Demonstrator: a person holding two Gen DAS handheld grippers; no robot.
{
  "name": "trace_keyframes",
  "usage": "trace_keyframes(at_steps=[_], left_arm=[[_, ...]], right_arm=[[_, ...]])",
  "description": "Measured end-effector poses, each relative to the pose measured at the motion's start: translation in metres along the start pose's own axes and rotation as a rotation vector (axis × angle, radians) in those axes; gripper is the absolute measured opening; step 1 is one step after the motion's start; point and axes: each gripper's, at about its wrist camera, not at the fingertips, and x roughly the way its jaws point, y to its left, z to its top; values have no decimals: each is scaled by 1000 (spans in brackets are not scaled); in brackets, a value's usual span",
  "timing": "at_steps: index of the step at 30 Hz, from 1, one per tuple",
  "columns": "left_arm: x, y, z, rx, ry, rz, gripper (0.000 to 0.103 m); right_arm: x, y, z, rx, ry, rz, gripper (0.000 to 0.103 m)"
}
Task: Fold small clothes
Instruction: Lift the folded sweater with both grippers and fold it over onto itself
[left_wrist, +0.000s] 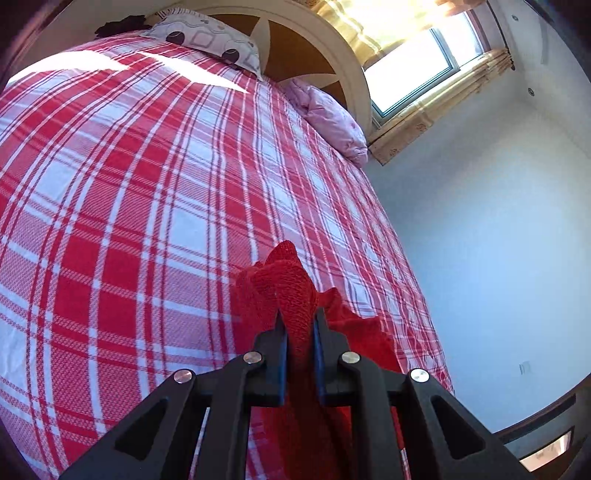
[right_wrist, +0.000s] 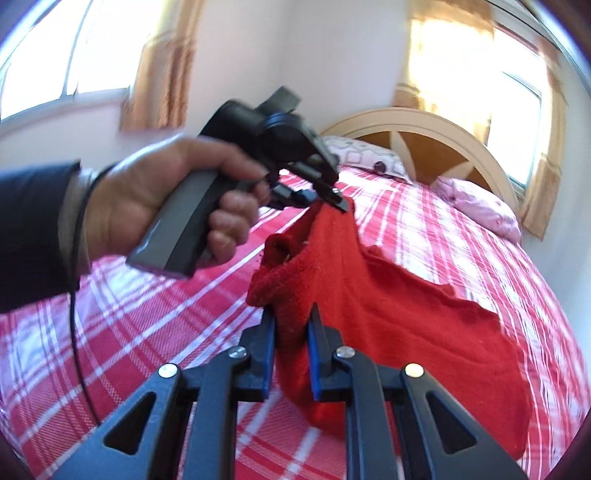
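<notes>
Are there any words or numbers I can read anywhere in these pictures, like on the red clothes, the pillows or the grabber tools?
None: no words, numbers or brand marks can be read in either view.
The red garment is plain knit, no label showing.
The patterned pillow has only shapes, no letters.
The left gripper and right gripper show bare black plastic and screws.
The wall plate is too small to tell.
</notes>
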Motion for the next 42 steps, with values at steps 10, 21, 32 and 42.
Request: trace_keyframes(at_steps=[10,21,32,42], left_arm=[[38,-81,-7,109,37,-27,11],[97,-126,-23,169,111,12,11],[156,-150,-43,209,196,60,11],[191,-172,-65,243,260,64,11]], right_arm=[[-34,-55,-11,179,-62,-30,17],[-49,-126,-41,412,-42,-61,16],[-59,-174,-85,668,17,-36,10],[-66,-193,-112,800,41,-7,10]])
